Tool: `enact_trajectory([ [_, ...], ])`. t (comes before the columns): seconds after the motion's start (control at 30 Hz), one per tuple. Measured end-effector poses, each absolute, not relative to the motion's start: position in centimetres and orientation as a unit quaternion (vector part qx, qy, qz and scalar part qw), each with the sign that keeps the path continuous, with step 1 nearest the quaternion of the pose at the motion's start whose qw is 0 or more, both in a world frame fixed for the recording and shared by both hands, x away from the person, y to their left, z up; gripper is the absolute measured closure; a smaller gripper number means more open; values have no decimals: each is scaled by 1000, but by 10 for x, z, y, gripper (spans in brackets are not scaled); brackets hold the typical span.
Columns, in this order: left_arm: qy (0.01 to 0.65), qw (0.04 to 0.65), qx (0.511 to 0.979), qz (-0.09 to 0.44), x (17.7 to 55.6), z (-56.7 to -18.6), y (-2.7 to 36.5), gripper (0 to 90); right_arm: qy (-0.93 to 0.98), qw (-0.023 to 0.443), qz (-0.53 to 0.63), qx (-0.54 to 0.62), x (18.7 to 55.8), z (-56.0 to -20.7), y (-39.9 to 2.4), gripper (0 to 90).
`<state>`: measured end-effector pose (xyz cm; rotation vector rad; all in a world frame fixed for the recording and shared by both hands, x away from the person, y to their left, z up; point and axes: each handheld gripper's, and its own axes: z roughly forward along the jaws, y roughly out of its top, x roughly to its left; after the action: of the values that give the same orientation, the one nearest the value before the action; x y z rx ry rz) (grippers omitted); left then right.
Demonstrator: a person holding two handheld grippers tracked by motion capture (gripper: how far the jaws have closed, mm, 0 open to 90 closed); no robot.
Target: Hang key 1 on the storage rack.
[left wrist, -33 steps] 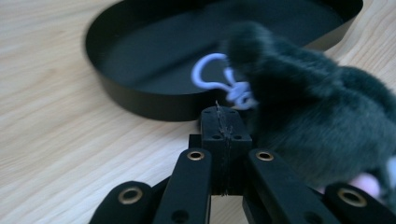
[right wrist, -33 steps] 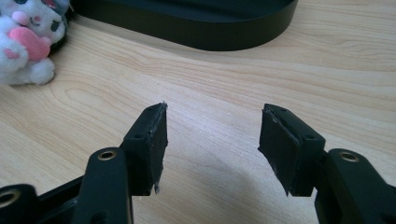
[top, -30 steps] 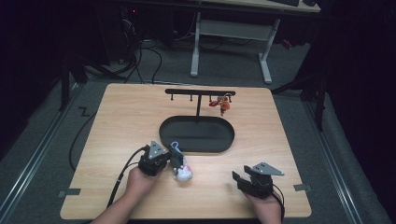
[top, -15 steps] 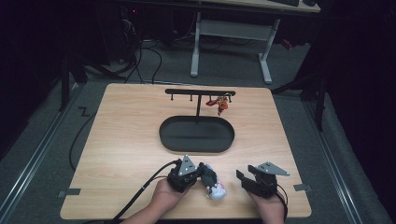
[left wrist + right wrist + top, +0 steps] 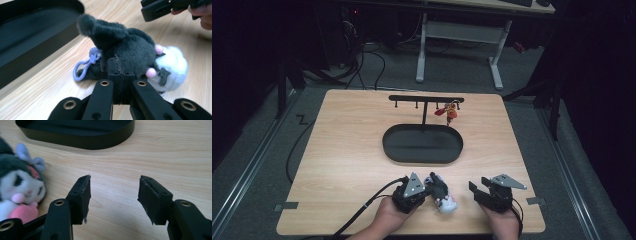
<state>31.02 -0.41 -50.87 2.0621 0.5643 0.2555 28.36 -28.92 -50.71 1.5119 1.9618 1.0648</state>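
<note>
A small plush toy (image 5: 444, 196), dark grey with a white face and pink details, lies on the wooden table (image 5: 347, 150) near the front edge. My left gripper (image 5: 432, 188) is shut on it; in the left gripper view the jaws (image 5: 119, 69) are pressed together at the plush toy (image 5: 132, 47), beside its pale blue loop (image 5: 82, 68). My right gripper (image 5: 477, 192) stands open just to the right of the toy, with nothing between its jaws (image 5: 113, 195). The plush toy (image 5: 21, 188) lies to the left in the right gripper view.
A black oval tray (image 5: 388, 146) sits mid-table, with a black peg rack (image 5: 424, 99) behind it. A small red and orange charm (image 5: 450, 112) hangs from the rack's right side. The tray's wall (image 5: 82, 143) is ahead of the right gripper.
My left gripper has carried the plush toy to the right and toward the front edge, ending close to the right gripper. The right gripper has stayed in place.
</note>
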Motion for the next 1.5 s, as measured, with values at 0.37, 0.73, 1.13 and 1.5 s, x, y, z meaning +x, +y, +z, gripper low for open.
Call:
enact_trajectory([
  [0.37,228,482,839,113,318,-507,-3,854,696,228,379,566,282,-509,-302,435],
  [0.73,302,446,827,160,336,-511,114,735,701,230,365,568,285,-511,-300,435],
  [1.13,322,405,828,216,344,-520,161,474,720,233,316,573,288,-513,-294,430],
  [1.5,324,406,830,203,350,-523,160,413,751,212,255,570,295,-501,-279,405],
])
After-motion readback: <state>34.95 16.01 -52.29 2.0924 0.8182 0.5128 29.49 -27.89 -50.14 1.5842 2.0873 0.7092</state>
